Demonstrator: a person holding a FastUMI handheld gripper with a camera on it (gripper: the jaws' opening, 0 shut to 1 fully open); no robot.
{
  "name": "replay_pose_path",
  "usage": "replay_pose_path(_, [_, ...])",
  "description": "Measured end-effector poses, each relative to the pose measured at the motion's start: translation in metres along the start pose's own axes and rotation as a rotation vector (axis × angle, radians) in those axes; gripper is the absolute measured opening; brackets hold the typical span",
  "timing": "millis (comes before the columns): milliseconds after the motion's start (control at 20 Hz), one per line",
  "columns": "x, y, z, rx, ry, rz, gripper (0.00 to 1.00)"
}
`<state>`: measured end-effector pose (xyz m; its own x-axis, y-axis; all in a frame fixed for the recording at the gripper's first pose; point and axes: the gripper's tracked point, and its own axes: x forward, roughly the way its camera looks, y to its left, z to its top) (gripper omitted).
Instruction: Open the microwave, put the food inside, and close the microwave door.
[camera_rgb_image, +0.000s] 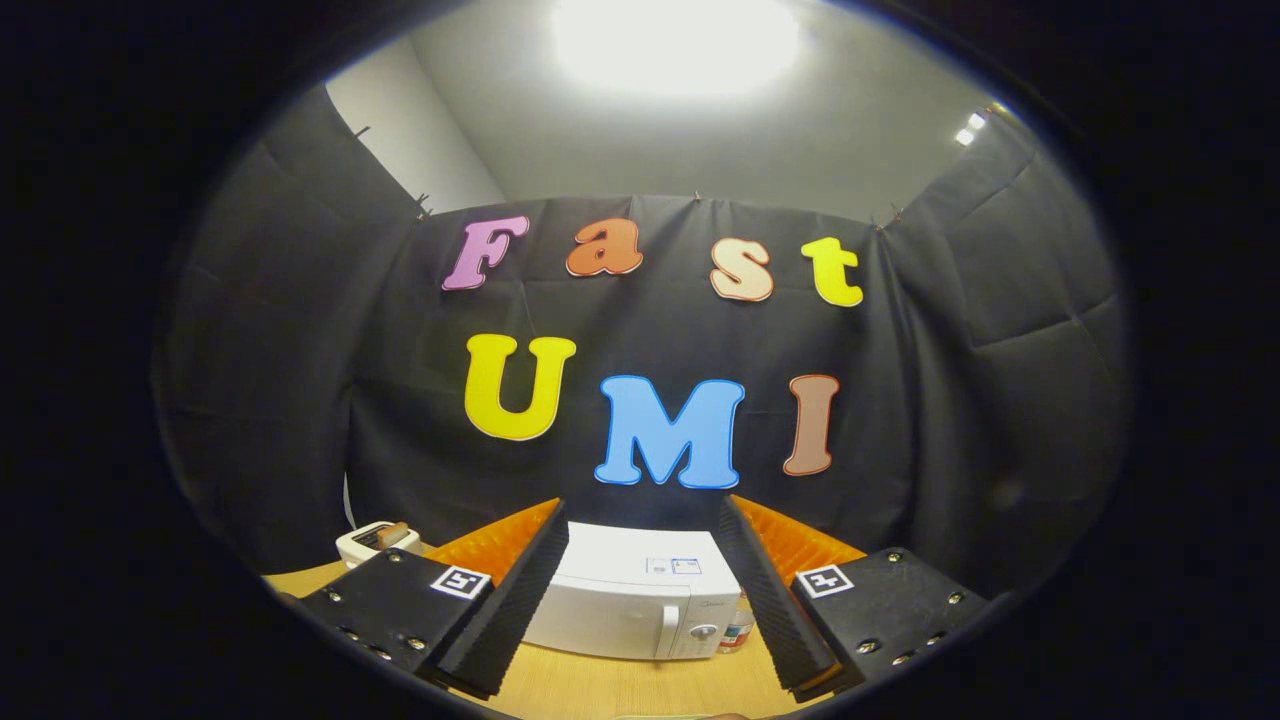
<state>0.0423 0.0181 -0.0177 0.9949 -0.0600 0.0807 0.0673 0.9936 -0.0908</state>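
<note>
Tool (640, 600) fingers spread, closed microwave (630, 605) beyond

I saw the white microwave (630, 605) standing upright on the wooden table, door shut (handle beside the dials), beyond the fingers.

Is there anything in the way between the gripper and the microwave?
Nothing visible. The gripper is open, and the white microwave, door closed, sits on the wooden table just ahead, framed between its fingers. The toaster stands off to the left side.
</note>
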Motion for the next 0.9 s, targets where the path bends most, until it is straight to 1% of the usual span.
replay_pose_path(150, [0.019,-0.002,-0.031,0.020,0.018,0.014,0.96])
replay_pose_path(550, [0.070,-0.022,-0.126,0.088,0.095,0.007,0.95])
replay_pose_path(900, [0.101,-0.033,-0.220,0.068,0.157,0.004,0.96])
